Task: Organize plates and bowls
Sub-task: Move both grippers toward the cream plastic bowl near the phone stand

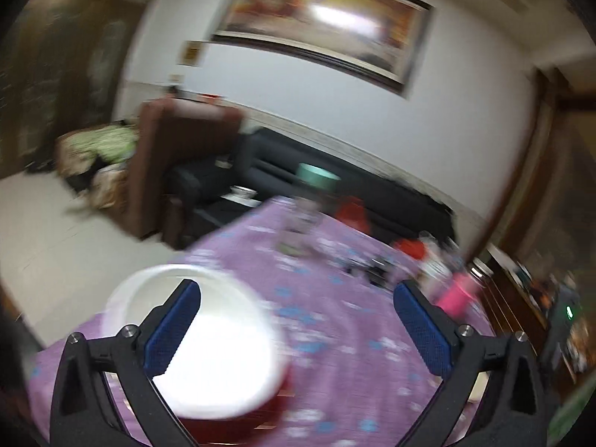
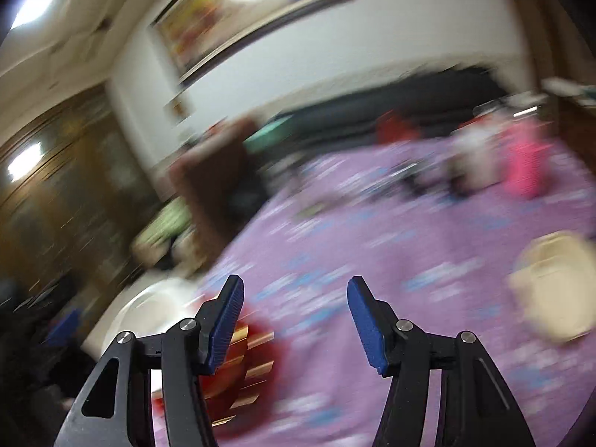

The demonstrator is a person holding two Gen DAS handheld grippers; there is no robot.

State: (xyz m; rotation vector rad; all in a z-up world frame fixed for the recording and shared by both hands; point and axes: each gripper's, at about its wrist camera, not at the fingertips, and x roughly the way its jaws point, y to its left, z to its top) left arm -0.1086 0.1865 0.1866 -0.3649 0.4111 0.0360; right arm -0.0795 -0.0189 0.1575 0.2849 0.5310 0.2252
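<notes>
A white bowl (image 1: 223, 354) sits at the near left of the purple flowered tablecloth (image 1: 335, 335), on top of a red and gold thing (image 1: 242, 424). My left gripper (image 1: 296, 287) hangs over it, open wide; its left finger crosses in front of the bowl and no pad presses on it. In the blurred right wrist view my right gripper (image 2: 294, 281) is open with nothing between its pads. The white bowl (image 2: 149, 309) and the red and gold thing (image 2: 249, 361) lie just to its left. A cream dish (image 2: 551, 287) lies on the cloth (image 2: 409, 242) at the right.
Clutter stands along the far side of the table: a pink item (image 1: 456, 294), red items (image 1: 350, 208) and a teal round container (image 1: 318, 177). Behind are a dark sofa (image 1: 372, 193), a brown chair (image 1: 178, 141) and a framed picture on the wall.
</notes>
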